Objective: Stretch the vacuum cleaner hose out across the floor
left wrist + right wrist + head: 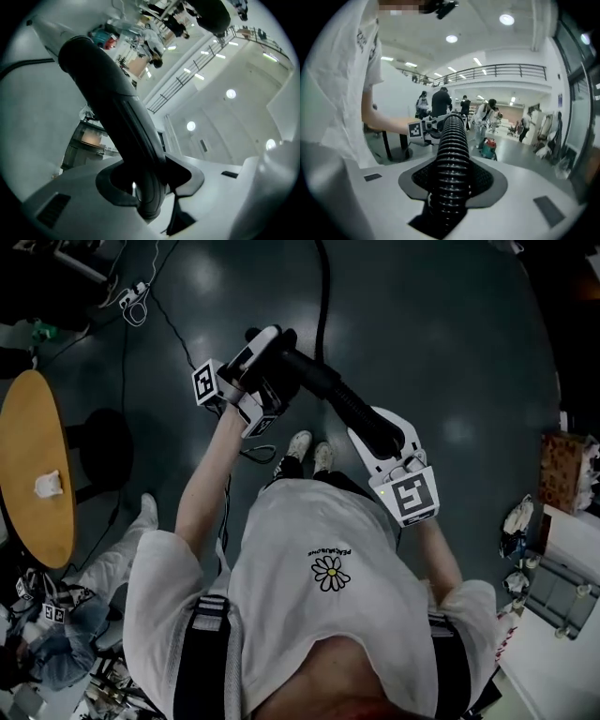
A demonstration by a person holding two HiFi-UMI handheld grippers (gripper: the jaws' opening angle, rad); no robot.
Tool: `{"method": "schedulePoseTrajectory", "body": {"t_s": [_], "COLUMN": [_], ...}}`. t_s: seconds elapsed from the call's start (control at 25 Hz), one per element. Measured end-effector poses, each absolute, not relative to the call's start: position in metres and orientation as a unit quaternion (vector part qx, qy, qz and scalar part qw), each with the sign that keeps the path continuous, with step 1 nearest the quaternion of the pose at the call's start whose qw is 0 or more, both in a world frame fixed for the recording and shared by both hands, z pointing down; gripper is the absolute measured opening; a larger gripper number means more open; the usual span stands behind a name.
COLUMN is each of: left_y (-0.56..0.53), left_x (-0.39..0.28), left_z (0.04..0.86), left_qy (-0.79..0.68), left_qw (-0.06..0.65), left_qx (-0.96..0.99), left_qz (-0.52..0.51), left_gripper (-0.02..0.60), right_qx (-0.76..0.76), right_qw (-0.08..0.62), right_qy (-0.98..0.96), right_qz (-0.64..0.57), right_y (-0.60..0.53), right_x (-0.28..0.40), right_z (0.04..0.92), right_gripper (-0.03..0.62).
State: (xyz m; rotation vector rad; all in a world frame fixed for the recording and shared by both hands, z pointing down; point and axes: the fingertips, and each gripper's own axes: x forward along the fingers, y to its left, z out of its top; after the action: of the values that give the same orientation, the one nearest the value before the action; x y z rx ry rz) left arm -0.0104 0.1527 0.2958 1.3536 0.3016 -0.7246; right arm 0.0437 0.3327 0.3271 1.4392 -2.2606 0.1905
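The black vacuum hose (333,395) hangs in the air in front of the person, spanning both grippers. Its smooth curved end piece (117,108) sits between the jaws of my left gripper (272,367), which is shut on it (150,187). My right gripper (380,432) is shut on the ribbed part of the hose (452,140), whose ridges fill the gap between the pads (452,187). From the left gripper a thinner black length (323,287) runs away over the dark floor toward the top of the head view.
A round wooden table (33,465) stands at the left, with cables (136,306) on the floor beyond it. Someone crouches at the lower left (112,559). Boxes and clutter (562,470) line the right side. Several people stand far off in the hall (440,105).
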Motion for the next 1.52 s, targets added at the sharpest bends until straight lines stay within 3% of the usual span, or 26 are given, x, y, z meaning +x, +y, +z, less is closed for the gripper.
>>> {"method": "schedulePoseTrajectory", "body": {"t_s": [0.16,0.32,0.44,0.64,0.76,0.88,1.0,1.12,1.28,1.44,1.52], "left_y": [0.154,0.151,0.143,0.123,0.158,0.235,0.301,0.32,0.353,0.373,0.382], "left_x": [-0.02,-0.025,-0.028,-0.044,-0.032,-0.017,-0.018,-0.011,0.017,0.031,0.033], "left_z": [0.333,0.347,0.346,0.309,0.27,0.239,0.224,0.213,0.195,0.182,0.178], "left_qy": [0.085,0.057,0.048,0.072,0.141,0.254,0.351,0.386,0.422,0.449,0.453], "left_qw": [0.754,0.759,0.745,0.706,0.66,0.567,0.497,0.494,0.487,0.446,0.417], "left_qx": [0.54,0.524,0.527,0.556,0.665,0.768,0.79,0.777,0.764,0.774,0.787], "left_qz": [-0.365,-0.382,-0.406,-0.432,-0.32,-0.156,-0.069,-0.061,-0.044,-0.002,0.028], "left_gripper": [0.163,0.163,0.163,0.163,0.155,0.152,0.149,0.149,0.148,0.147,0.148], "right_qx": [0.505,0.486,0.426,0.256,0.216,0.17,0.119,0.086,0.07,0.027,-0.018], "right_qw": [0.303,0.292,0.137,-0.229,-0.299,-0.349,-0.307,-0.232,-0.254,-0.197,-0.205], "right_qy": [-0.808,-0.822,-0.853,-0.801,-0.759,-0.711,-0.712,-0.707,-0.675,-0.677,-0.667], "right_qz": [-0.012,0.061,0.27,0.49,0.536,0.586,0.621,0.663,0.689,0.709,0.717], "right_y": [0.33,0.336,0.349,0.375,0.366,0.319,0.285,0.253,0.211,0.218,0.223], "right_x": [0.048,0.046,0.036,0.058,0.085,0.084,0.056,0.034,0.036,0.023,0.018], "right_z": [0.321,0.325,0.324,0.26,0.259,0.27,0.279,0.288,0.269,0.26,0.242], "right_gripper": [0.155,0.16,0.166,0.164,0.164,0.164,0.166,0.166,0.166,0.166,0.166]}}
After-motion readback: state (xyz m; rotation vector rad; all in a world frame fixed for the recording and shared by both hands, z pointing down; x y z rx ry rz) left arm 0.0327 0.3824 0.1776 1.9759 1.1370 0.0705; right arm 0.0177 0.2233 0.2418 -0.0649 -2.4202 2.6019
